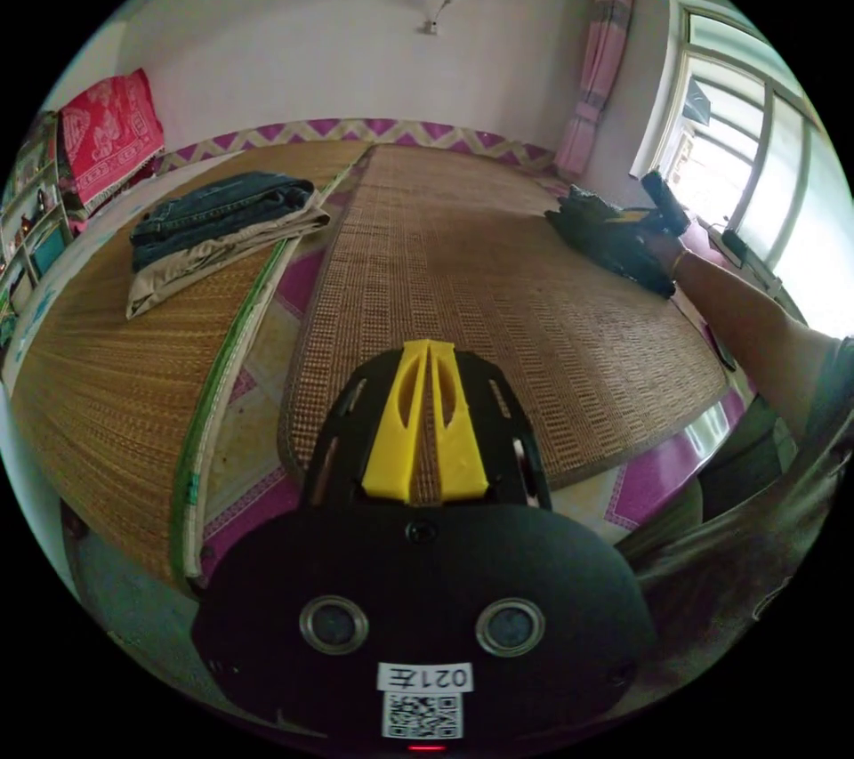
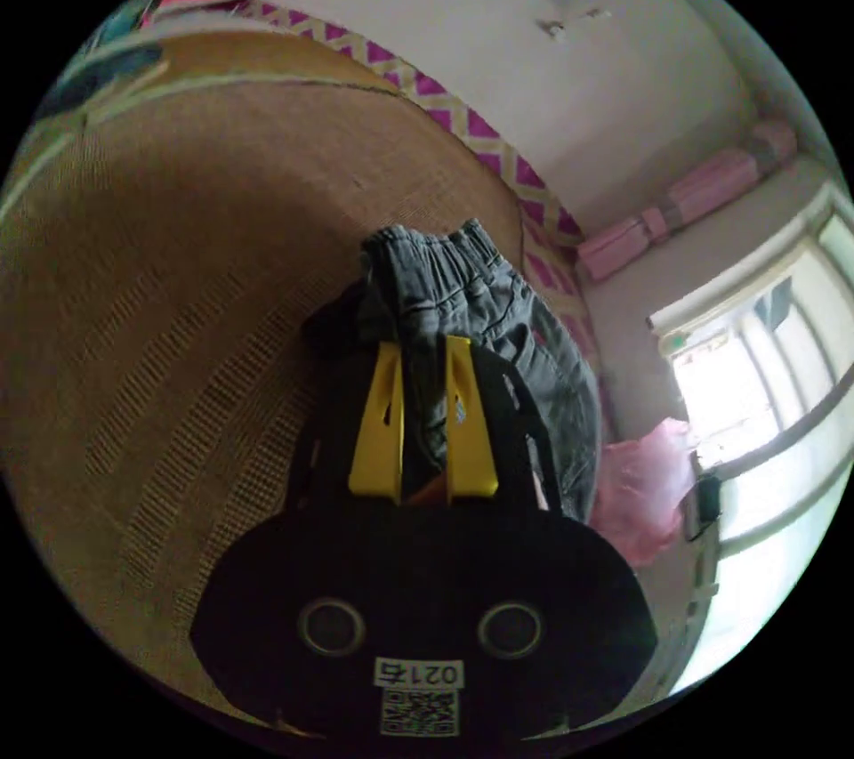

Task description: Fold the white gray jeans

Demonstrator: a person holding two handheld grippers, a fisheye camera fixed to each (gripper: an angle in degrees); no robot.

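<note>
2 yellow-jawed grippers. Left gripper (image 1: 428, 347), lower centre of the left gripper view, jaws pressed together over a woven mat (image 1: 498, 278), holding nothing. Right gripper (image 2: 420, 343) pinches the gray jeans (image 2: 480, 305) at frame centre of its own view; folded clothes (image 1: 218, 230) lie upper left.

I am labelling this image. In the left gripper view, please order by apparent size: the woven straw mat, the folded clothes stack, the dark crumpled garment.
1. Woven straw mat, clearly largest.
2. Folded clothes stack.
3. Dark crumpled garment, smallest, though it lies at a similar distance, so the ranking looks fair.
</note>
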